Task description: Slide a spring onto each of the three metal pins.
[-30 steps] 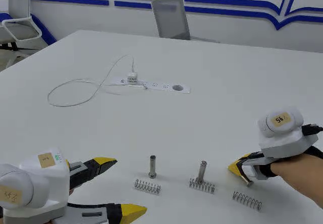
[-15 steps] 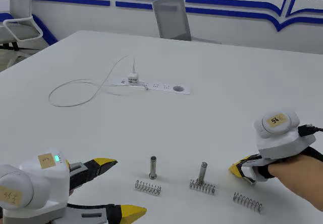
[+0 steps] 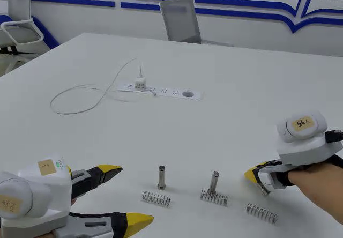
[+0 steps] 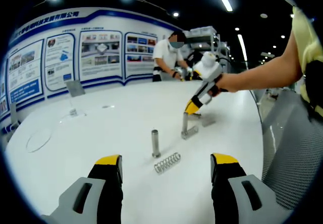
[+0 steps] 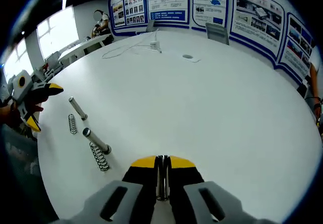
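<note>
My right gripper (image 3: 253, 175) sits at four o'clock in the head view, its jaws clenched on the third pin (image 5: 161, 176). In the right gripper view that pin's long axis runs straight toward twelve o'clock between the yellow tips. In the head view its bare end slants down toward five o'clock, close over the surface (image 3: 241, 104).

My left gripper (image 3: 126, 195) is at seven o'clock, jaws released and wide apart, grasping nothing.

Between the two grippers the left pin (image 3: 161, 177) and the middle pin (image 3: 214, 182) stand upright on the surface, well apart. Their heads are up and their long axes point to twelve o'clock.

Three springs lie flat, with long axes running roughly nine to three. The left spring (image 3: 156, 198) is just at six o'clock of the left pin. The middle spring (image 3: 214, 198) lies at the foot of the middle pin and seems to touch it. The right spring (image 3: 262, 213) lies at six o'clock of my right gripper, apart from it. Every spring lies off its pin.

Far back toward eleven o'clock, a power strip (image 3: 161, 91) and a looped white cable (image 3: 80, 96) rest on the surface.
</note>
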